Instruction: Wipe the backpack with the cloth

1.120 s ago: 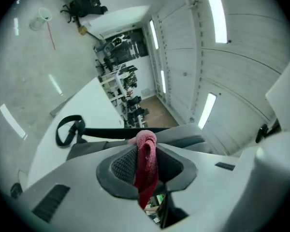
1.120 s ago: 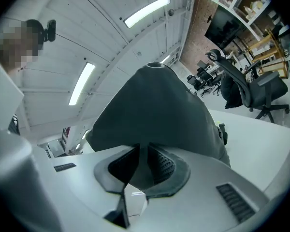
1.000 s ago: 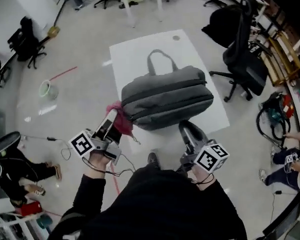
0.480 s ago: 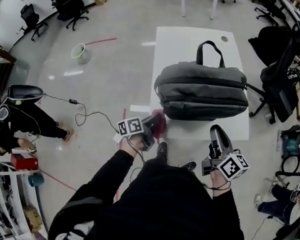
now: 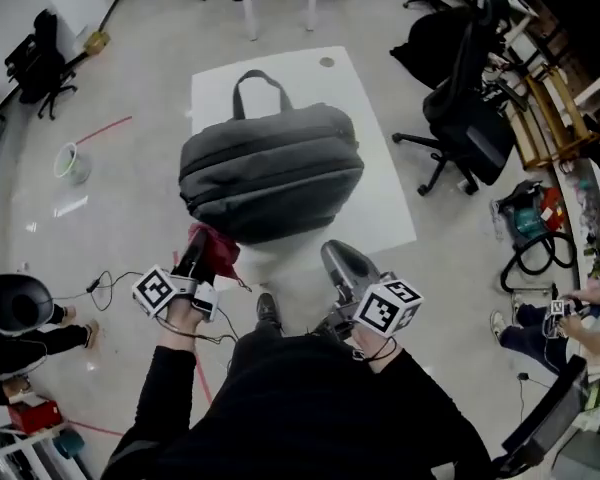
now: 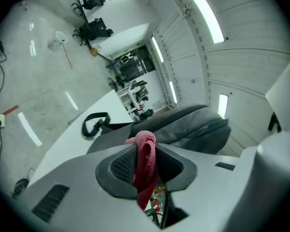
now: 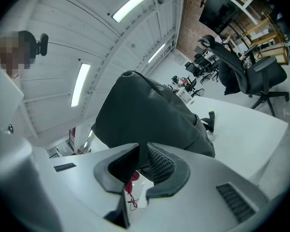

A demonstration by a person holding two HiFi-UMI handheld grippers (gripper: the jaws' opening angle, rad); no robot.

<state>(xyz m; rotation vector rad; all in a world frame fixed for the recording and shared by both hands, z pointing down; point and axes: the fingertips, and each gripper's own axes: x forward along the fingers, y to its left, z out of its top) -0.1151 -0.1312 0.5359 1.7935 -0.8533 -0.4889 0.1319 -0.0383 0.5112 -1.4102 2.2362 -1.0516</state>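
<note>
Backpack [image 5: 270, 173] lies closed on table [image 5: 380, 193], left claw [image 5: 197, 243] gripping cloth [image 5: 220, 255].

L tongs [image 5: 196, 244] clamped, R tongs [image 5: 333, 252] closed

The backpack [image 5: 270, 173] fills the middle of the table [image 5: 385, 203]. Right of the backpack is bare top, then a chair [image 5: 470, 118].

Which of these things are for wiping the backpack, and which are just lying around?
For the job: grey backpack, red cloth clamped in the left hand-held gripper, white table under the backpack.
Just lying about: black office chair, green bucket, floor cable.
</note>
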